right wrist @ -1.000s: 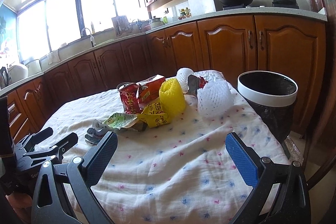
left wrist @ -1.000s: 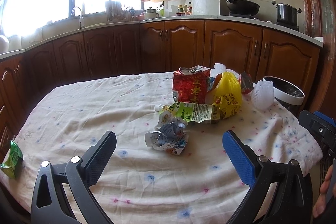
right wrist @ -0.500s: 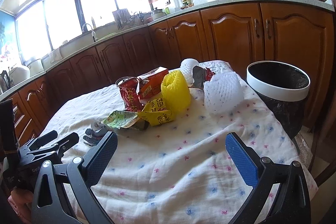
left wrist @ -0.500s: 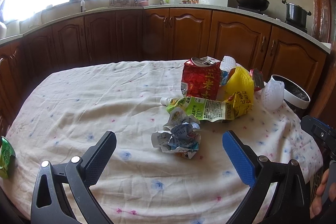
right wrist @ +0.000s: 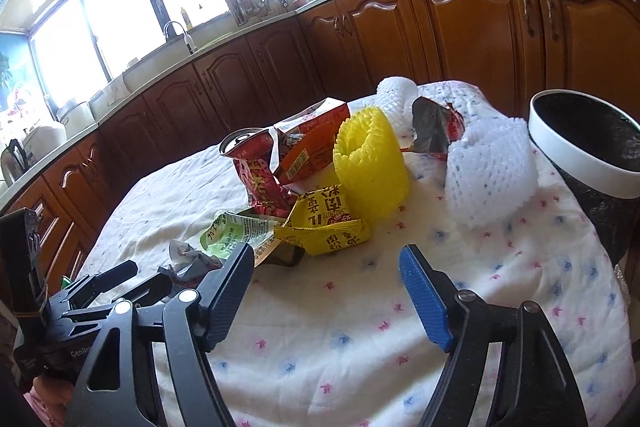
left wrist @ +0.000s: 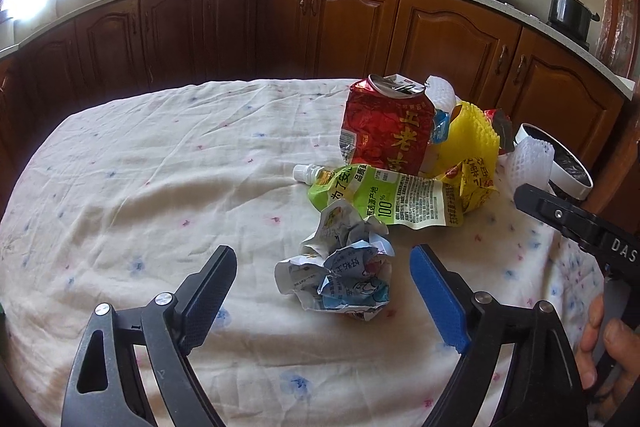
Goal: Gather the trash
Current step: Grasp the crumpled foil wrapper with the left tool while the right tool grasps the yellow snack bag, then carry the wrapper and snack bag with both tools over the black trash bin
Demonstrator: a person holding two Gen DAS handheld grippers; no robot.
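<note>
A crumpled paper ball (left wrist: 340, 273) lies on the clothed table (left wrist: 140, 187), between the tips of my open left gripper (left wrist: 322, 281), not gripped. Behind it lie a green pouch (left wrist: 384, 197), a crushed red can (left wrist: 386, 125), a yellow foam net (left wrist: 474, 135) and a yellow wrapper (right wrist: 326, 223). My right gripper (right wrist: 326, 277) is open and empty, just short of the yellow wrapper. A white foam net (right wrist: 490, 173) lies by the white-rimmed trash bin (right wrist: 584, 157) at the table's right edge.
Wooden kitchen cabinets (left wrist: 320, 27) run behind the table. A red carton (right wrist: 310, 151) and a torn foil wrapper (right wrist: 434, 127) sit in the pile. The other gripper shows at each view's edge, at the right of the left wrist view (left wrist: 580, 223).
Both grippers have moved forward toward the pile. The left one has come down around the paper ball; the right one has closed in on the yellow wrapper. Both stay open.
</note>
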